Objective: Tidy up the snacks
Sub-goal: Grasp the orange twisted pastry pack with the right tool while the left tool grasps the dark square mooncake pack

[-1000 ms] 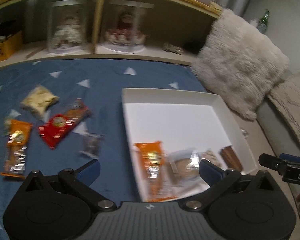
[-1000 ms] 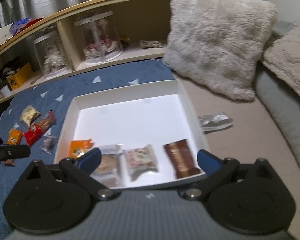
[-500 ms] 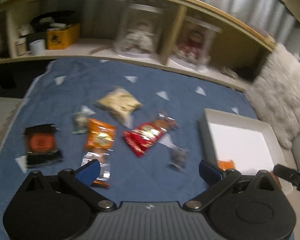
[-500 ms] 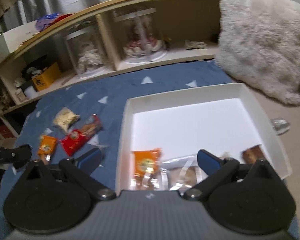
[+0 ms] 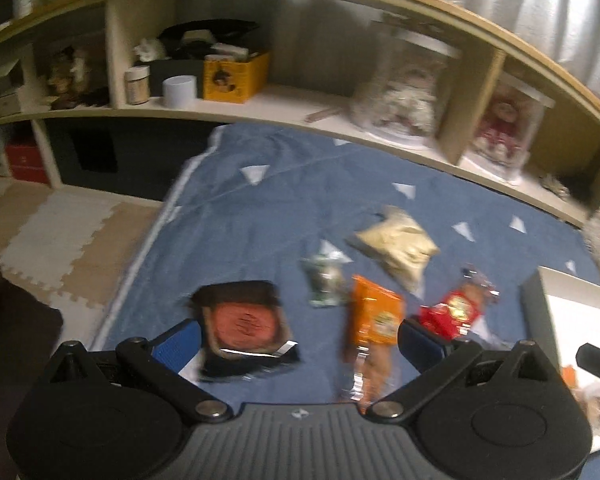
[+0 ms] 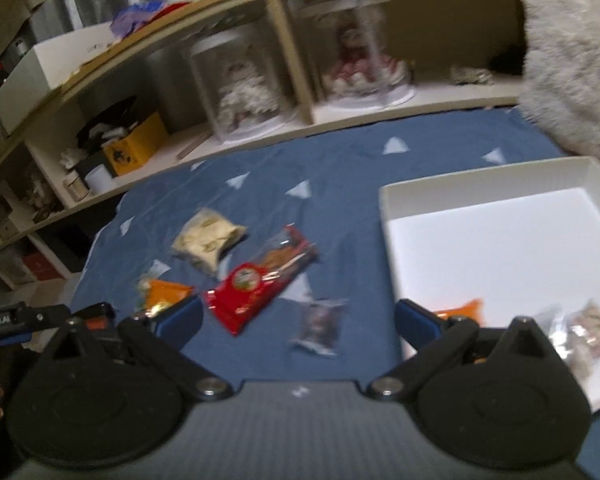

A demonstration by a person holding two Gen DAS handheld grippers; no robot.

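Left wrist view: left claw (image 5: 300, 340) spread wide, empty, over dark packet (image 5: 246, 330). Right claw (image 6: 298, 314) also released, empty, above red packet (image 6: 260, 278), left of white tray (image 6: 504, 236). Judgement: lower left claw straight, straddle packet across short side, pinch at crimped edge; wrapper likely slippery. Other snacks on blue bedspread (image 5: 260, 220), left of tray. Shelf (image 5: 280, 100) behind; frames blurred.
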